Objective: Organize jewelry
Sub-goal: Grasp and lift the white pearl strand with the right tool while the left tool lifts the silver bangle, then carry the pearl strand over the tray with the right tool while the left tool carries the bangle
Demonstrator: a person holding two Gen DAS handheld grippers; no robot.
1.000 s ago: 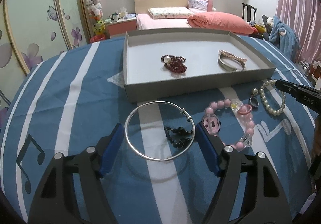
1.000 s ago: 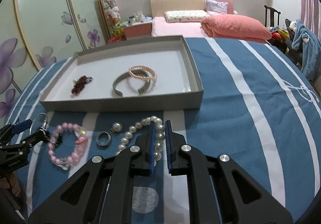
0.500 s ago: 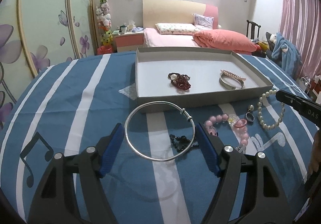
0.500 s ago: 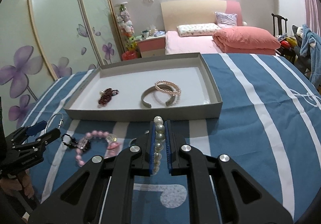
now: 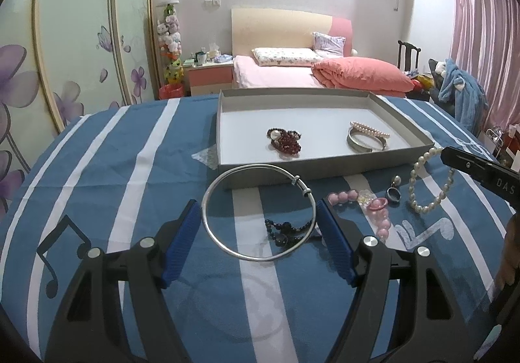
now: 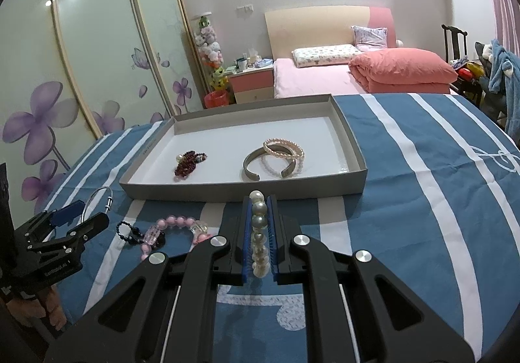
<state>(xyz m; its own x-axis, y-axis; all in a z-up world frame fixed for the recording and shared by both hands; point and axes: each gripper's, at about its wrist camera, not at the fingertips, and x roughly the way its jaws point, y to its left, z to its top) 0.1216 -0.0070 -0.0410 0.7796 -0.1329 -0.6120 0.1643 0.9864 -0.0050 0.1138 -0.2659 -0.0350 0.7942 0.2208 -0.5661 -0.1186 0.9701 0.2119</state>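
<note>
Right gripper (image 6: 259, 241) clamps pearl bracelet (image 6: 259, 233) above counter (image 6: 422, 216). Left gripper (image 5: 258, 226) spread wide, silver bangle (image 5: 258, 213) held between fingers, off counter.

Left wrist view: low over the blue striped tablecloth (image 5: 97, 168), facing the grey tray (image 5: 325, 164) and bed (image 5: 292, 77) beyond, close to the table. Right wrist view: same heading, set further right, slightly higher. Shared by the 2 views: tray (image 6: 227, 192), tablecloth (image 6: 406, 200), bed (image 6: 325, 77), wardrobe doors (image 6: 97, 38).
</note>
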